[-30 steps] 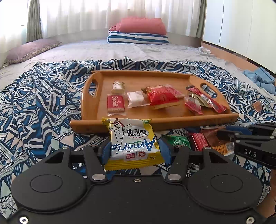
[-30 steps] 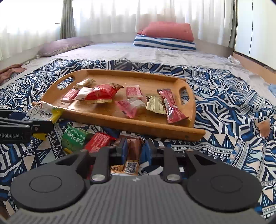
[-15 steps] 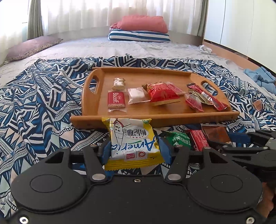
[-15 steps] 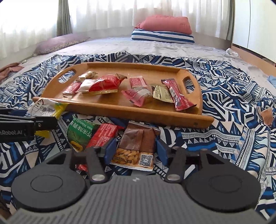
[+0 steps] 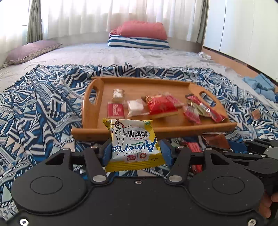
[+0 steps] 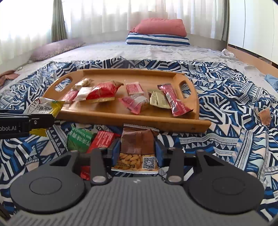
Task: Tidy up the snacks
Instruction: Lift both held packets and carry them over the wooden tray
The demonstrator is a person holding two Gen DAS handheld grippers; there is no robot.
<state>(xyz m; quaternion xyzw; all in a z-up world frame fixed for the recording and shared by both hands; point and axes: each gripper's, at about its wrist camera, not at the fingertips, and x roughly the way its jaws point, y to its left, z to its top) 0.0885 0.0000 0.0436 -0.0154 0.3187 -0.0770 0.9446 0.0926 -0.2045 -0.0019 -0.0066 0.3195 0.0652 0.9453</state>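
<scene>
Both grippers are loaded: the left gripper (image 5: 134, 151) has its fingers clamped on a yellow packet (image 5: 133, 144), and the right gripper (image 6: 137, 153) has its fingers closed on a brown nut packet (image 6: 139, 147), each held just short of the near rim of the wooden tray (image 6: 156, 121). My worry is that rim. It stands up from the blanket, and a packet carried in too low would likely catch on it and be tugged out of the fingers, or shove the whole tray, which sits on soft bedding and would probably slide or tip easily. The two grippers are also close side by side, so they could knock each other on the way in. The wrappers look slick and puffy, so a squeeze by the edges may slip. The tray floor is already crowded in the middle and right with red packets (image 6: 104, 90) and others; a careless drop could pile up or scatter them. A green packet (image 6: 80, 139) and a red one (image 6: 102, 139) lie on the blanket (image 6: 225, 107) near the tray, waiting. All this is on a bed under a blue-and-white patterned blanket, with stacked pillows (image 6: 158, 33) at the far end, sheer curtains (image 6: 121, 13) bright with daylight, and white cupboards (image 5: 243, 29) on the right.
</scene>
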